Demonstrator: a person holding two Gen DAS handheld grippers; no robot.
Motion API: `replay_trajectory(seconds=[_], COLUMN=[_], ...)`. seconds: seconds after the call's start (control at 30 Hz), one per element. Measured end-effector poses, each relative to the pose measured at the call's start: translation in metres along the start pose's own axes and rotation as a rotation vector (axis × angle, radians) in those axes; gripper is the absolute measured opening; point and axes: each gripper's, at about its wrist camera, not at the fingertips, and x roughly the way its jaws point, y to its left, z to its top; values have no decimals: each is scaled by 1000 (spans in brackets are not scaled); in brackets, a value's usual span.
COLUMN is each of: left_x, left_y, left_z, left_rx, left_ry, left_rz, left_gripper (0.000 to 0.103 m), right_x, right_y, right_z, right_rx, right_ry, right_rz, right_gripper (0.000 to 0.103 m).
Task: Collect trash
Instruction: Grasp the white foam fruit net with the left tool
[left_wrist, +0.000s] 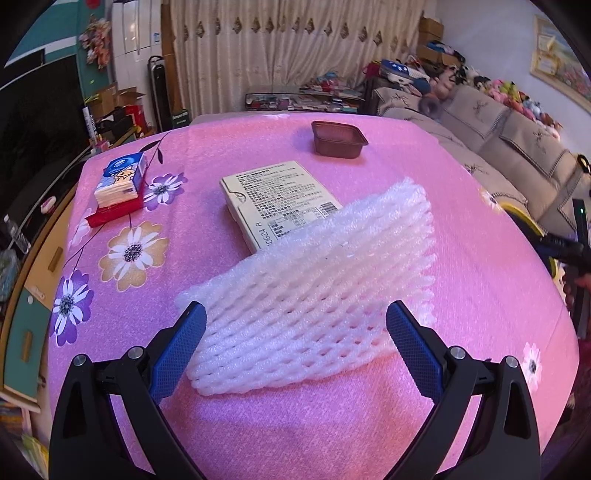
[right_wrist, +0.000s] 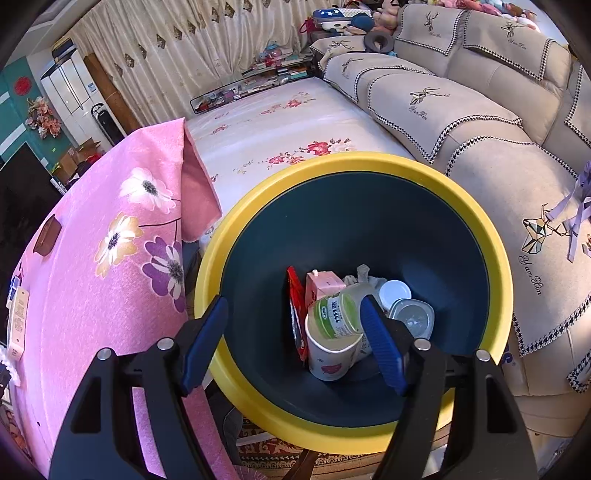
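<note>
- Left wrist view, nearest: left gripper (left_wrist: 295, 332) pointing down at a table under a pink flowered cloth (left_wrist: 480, 295), blue pads spread wide apart, clamped on nothing.
- Between those pads and just beyond: white foam net (left_wrist: 314, 291), lying flat near the table's near edge, touched by neither pad as far as can be told.
- Under the net's far corner: flat beige box (left_wrist: 273, 199), printed side up, near the table's middle.
- Toward the left edge: tissue pack (left_wrist: 120, 181) on a red holder.
- Near the far edge: small brown tray (left_wrist: 338, 138), upright and empty.
- Beyond the table: curtain, sofa, piled clutter.
- Right wrist view, nearest: right gripper (right_wrist: 295, 341) tilted down over a bin (right_wrist: 369, 162) with a yellow rim and dark inside, pads apart, gripping nothing.
- At the bin's bottom: paper cup (right_wrist: 328, 354) with a green-labelled bottle (right_wrist: 338, 314) leaning in it, pink carton (right_wrist: 323, 282), red wrapper (right_wrist: 295, 306), clear tub (right_wrist: 412, 317), white lid (right_wrist: 394, 291).
- Left of the bin: pink cloth's hanging corner, just beside the rim.
- Beyond the bin: floral white sheet, then beige sofa (right_wrist: 461, 110).
</note>
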Motion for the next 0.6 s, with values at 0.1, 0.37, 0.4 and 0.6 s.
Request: replay_trajectory(seconds=[0.1,0.37,0.4,0.6], left_x=[3,-1,-3,-27], left_y=[-5,-15,-15,-20], left_z=[-4,-11,-12,-25], left_rx=[40,76,80,80], left_ry=[17,5,2,0], left_rz=[14,108,121,125], left_gripper=[96,59,51,28], right_x=[1,2,2,0], right_y=[-1,1,0,-4], right_z=[-1,-4,-4,-6], right_rx=[3,2,3,13], right_ry=[3,12,12,13], right_rz=[4,14,14,27], right_gripper=[70,70,70,70])
